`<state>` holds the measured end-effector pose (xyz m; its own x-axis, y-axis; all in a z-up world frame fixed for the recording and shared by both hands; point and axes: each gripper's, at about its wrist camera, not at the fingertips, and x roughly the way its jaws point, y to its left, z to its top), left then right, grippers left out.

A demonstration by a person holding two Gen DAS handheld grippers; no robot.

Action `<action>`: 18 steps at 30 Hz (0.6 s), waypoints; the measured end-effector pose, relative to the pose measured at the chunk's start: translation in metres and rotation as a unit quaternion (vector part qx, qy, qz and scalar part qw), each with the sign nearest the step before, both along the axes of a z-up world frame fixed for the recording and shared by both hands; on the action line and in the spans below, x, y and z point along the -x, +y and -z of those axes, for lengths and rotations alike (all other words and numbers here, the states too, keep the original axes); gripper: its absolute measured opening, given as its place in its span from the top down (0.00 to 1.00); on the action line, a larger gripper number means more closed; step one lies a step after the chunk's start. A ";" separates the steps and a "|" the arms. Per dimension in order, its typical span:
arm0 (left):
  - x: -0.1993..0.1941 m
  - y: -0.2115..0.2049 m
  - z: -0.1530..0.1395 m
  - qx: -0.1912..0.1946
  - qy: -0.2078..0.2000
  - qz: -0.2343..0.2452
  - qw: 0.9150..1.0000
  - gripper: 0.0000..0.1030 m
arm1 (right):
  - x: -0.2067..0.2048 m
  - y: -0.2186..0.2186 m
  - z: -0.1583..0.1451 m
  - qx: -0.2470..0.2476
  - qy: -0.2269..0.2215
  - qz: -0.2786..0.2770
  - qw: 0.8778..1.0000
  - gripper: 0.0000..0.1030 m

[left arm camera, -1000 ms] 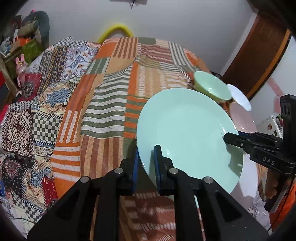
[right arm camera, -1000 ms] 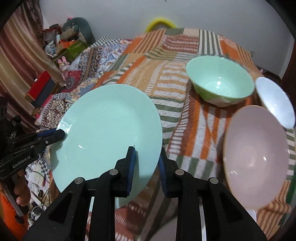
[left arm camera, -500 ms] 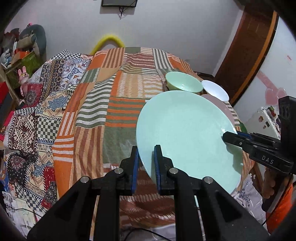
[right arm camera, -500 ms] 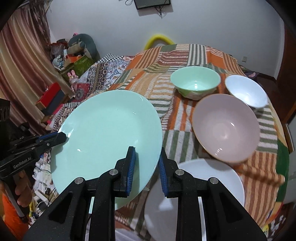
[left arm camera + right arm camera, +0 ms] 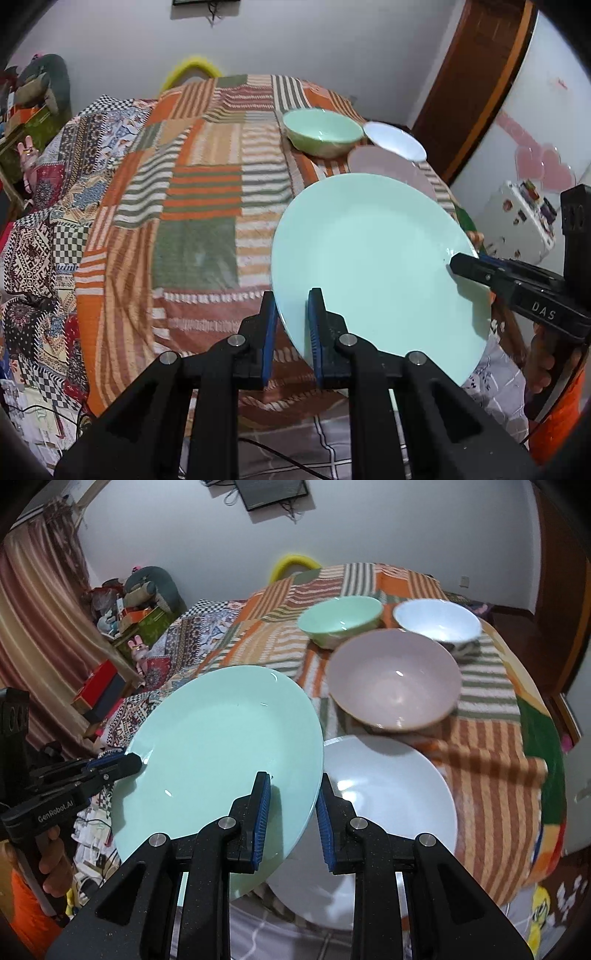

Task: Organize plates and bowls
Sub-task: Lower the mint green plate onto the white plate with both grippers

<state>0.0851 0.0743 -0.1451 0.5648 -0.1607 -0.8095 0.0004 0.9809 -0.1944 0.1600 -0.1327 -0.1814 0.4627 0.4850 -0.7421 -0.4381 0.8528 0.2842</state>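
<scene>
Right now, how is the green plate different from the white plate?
The green plate is held up off the bed, tilted, with both tongs gripping its rim; the white plate lies flat on the bedspread, untouched. The green plate overlaps the white plate's left edge in the right view. Both are plain, round and look empty.

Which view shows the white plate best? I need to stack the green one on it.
The right wrist view: the white plate lies on the bed, mostly exposed, beside the green plate held by the left gripper and right gripper. The left wrist view does not show it; the green plate fills that area.
</scene>
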 end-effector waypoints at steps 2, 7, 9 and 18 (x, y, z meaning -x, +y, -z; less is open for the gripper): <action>-0.001 -0.006 0.006 0.002 0.010 0.004 1.000 0.86 | 0.003 -0.006 0.004 0.001 0.004 0.004 1.000 0.78; -0.007 -0.021 0.019 0.003 0.033 0.015 0.999 0.86 | 0.007 -0.019 0.016 0.006 0.014 0.013 1.000 0.78; -0.009 -0.028 0.023 -0.001 0.041 0.020 0.999 0.86 | 0.009 -0.027 0.022 0.007 0.019 0.018 1.000 0.78; -0.024 -0.054 0.049 -0.008 0.082 0.041 0.996 0.86 | 0.011 -0.050 0.046 0.003 0.053 0.035 0.998 0.78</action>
